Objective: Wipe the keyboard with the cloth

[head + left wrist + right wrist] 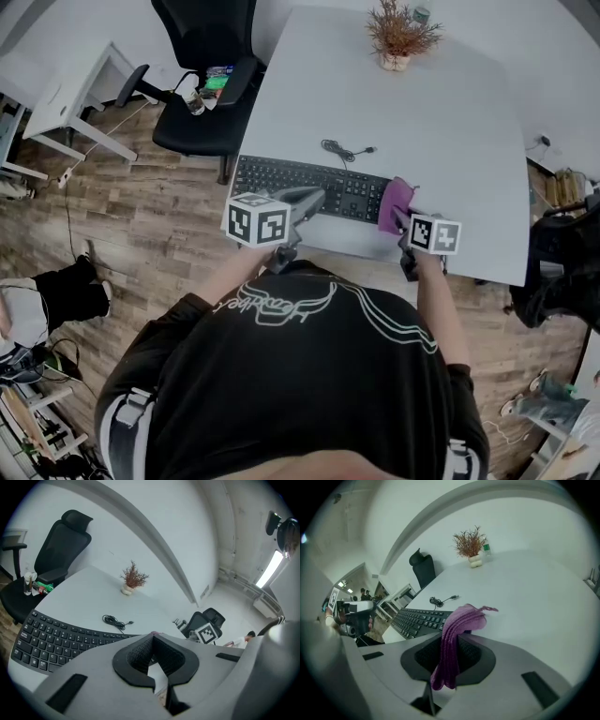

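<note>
Head view only: both grippers over the keyboard [309,187] at the near edge of the white table [450,122], w/ the person's black shirt below. The left gripper [315,198] sits over the keyboard's middle, near edge; the right gripper [405,223] is at its right end.

Right gripper view only: the purple cloth [459,620] is pinched between the right gripper [458,637] jaws. A fold bunches up past the tips and the rest hangs down between them.

In the head view the cloth [395,204] lies on the keyboard's right end.

Left gripper view: the left gripper [152,634] has its jaw tips together w/ nothing between them. Can't tell if it touches the keys.

Behind the keyboard lies a coiled black cable [342,150], and far behind it a potted dry plant [397,36]. A black office chair [211,75] stands off the keyboard's left end.
</note>
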A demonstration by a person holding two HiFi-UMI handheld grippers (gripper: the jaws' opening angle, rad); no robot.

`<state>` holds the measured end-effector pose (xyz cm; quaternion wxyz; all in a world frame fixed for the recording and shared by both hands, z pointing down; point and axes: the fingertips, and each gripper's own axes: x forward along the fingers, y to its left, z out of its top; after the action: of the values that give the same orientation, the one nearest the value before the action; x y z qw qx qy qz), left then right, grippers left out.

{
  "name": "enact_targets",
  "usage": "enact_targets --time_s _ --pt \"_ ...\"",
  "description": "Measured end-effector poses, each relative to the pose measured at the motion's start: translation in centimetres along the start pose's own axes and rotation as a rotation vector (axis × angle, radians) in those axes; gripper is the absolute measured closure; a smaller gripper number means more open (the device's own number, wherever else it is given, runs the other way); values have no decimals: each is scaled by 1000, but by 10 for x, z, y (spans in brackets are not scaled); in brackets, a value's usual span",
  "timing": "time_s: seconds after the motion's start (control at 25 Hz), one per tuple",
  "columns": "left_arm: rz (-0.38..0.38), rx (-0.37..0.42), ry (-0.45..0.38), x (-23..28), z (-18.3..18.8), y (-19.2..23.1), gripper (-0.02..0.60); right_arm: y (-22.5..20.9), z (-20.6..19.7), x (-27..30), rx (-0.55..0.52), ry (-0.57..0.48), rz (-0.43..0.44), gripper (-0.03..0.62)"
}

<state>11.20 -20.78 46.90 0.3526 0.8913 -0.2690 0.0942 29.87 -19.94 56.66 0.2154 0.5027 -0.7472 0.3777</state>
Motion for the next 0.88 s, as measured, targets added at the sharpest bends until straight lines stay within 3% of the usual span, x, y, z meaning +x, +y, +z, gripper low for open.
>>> enact_targets --time_s 0.48,0.88 --pt "29 -47 -4 -24 14 26 577 110 75 -1 -68 -127 214 546" --pt "72 -54 33 -62 29 76 577 185 83 56 -69 -78 314 546"
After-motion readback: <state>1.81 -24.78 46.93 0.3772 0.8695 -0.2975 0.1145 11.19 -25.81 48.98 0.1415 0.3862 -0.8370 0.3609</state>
